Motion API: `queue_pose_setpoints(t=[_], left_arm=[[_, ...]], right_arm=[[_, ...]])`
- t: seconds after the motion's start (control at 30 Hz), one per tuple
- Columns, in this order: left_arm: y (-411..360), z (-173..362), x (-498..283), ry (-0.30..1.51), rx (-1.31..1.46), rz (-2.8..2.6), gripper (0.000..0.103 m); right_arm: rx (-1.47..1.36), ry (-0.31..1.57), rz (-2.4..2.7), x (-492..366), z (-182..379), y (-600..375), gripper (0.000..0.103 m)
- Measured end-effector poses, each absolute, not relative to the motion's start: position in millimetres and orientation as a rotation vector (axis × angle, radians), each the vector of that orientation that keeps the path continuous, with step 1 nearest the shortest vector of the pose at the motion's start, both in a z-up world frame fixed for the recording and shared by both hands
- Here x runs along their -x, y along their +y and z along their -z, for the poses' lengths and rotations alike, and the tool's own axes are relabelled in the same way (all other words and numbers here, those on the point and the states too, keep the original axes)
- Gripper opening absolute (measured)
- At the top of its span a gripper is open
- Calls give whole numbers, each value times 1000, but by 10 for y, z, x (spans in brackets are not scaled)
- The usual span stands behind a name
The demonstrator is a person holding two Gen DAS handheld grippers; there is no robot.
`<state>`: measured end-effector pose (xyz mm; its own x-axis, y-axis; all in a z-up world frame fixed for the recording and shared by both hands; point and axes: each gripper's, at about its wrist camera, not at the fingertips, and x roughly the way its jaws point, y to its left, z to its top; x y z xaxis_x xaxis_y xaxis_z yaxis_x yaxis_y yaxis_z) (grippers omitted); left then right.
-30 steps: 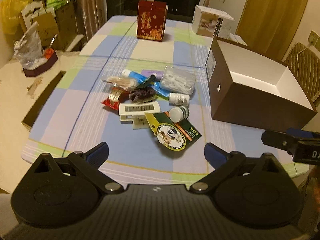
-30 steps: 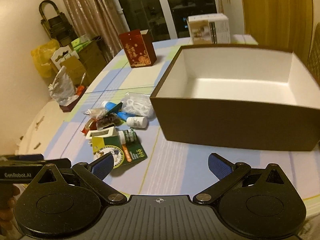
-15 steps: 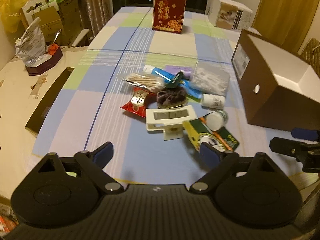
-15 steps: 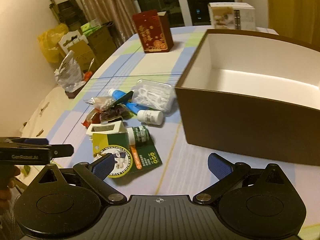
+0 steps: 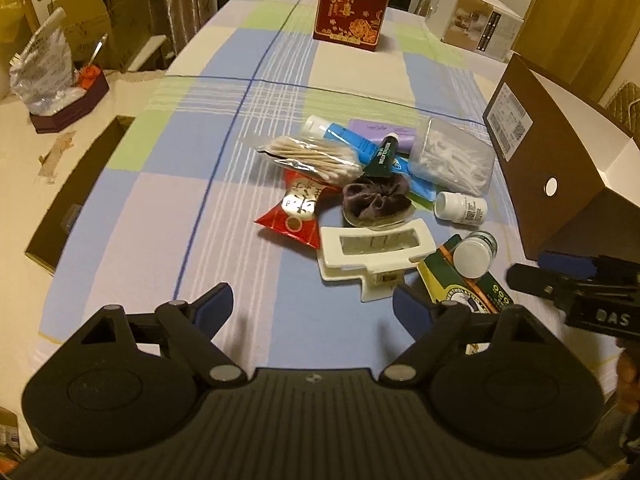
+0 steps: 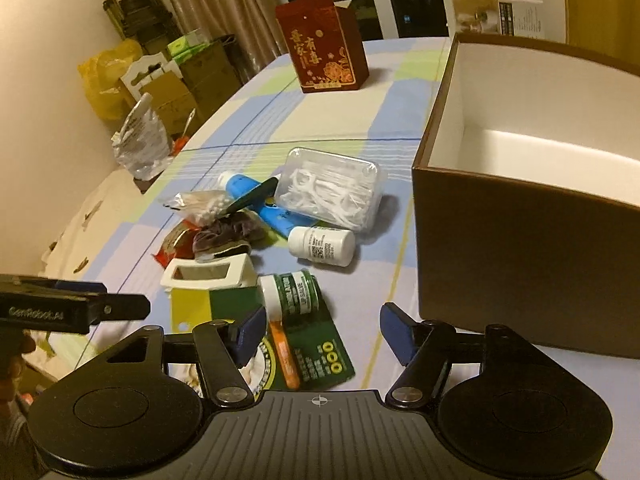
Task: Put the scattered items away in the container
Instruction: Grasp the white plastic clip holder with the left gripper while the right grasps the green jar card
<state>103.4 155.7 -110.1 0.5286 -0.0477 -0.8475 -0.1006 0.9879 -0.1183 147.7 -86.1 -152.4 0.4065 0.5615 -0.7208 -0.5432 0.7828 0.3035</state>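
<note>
Brown box [image 6: 528, 240], white inside, fills the right of the right wrist frame; nothing visible in it. In the left wrist frame we see it at the right edge.

Scattered items sit in a heap at centre of both frames, left of the box on the checked tablecloth [image 5: 168, 208]: white hair claw clip [image 5: 374, 250], green carded lip balm [image 6: 304, 320] with its small jar, white pill bottle [image 6: 322, 246] lying on its side, clear tub of floss picks [image 6: 332, 188], blue tube [image 5: 348, 140], bag of cotton swabs [image 5: 316, 158], dark scrunchie [image 5: 376, 198], red snack packet [image 5: 296, 210].

Left gripper [image 5: 312, 306] is spread wide, nothing between its fingers, low in frame just before the clip. Right gripper [image 6: 322, 330] likewise wide apart and holding nothing, over the lip balm card.

Red gift box [image 5: 352, 4] stands upright at top centre, well apart from the heap.
</note>
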Motion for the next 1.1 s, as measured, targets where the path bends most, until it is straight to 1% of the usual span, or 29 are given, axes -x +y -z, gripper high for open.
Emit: queue_pose_setpoints(t=[0.17, 0.2, 0.23, 0.37, 0.4, 0.43, 0.77, 1.07, 1.1], left_arm=[[1578, 1120, -1074, 1017, 167, -28, 84], [1591, 1120, -1076, 1016, 174, -30, 84], [1600, 1120, -1082, 1016, 180, -32, 84], [1623, 1136, -1084, 1024, 187, -41, 84], [1624, 1141, -1084, 1026, 188, -41, 84], [1624, 1145, -1085, 1027, 188, -40, 84], [1515, 1168, -1128, 1022, 219, 12, 84], [1269, 1314, -1295, 1027, 169, -11, 84], [1258, 1334, -1304, 1037, 169, -17, 82]], right_arm=[[5, 887, -729, -1514, 1577, -728, 70], [11, 877, -739, -1516, 1590, -699, 64], [14, 875, -751, -1518, 1605, -670, 55], [44, 859, -768, -1523, 1655, -583, 55], [50, 856, -778, -1522, 1661, -576, 49], [61, 858, -788, -1521, 1665, -571, 39], [272, 854, -713, -1289, 1460, -771, 39], [312, 880, -642, -1297, 1517, -954, 39], [312, 886, -641, -1300, 1536, -958, 39]])
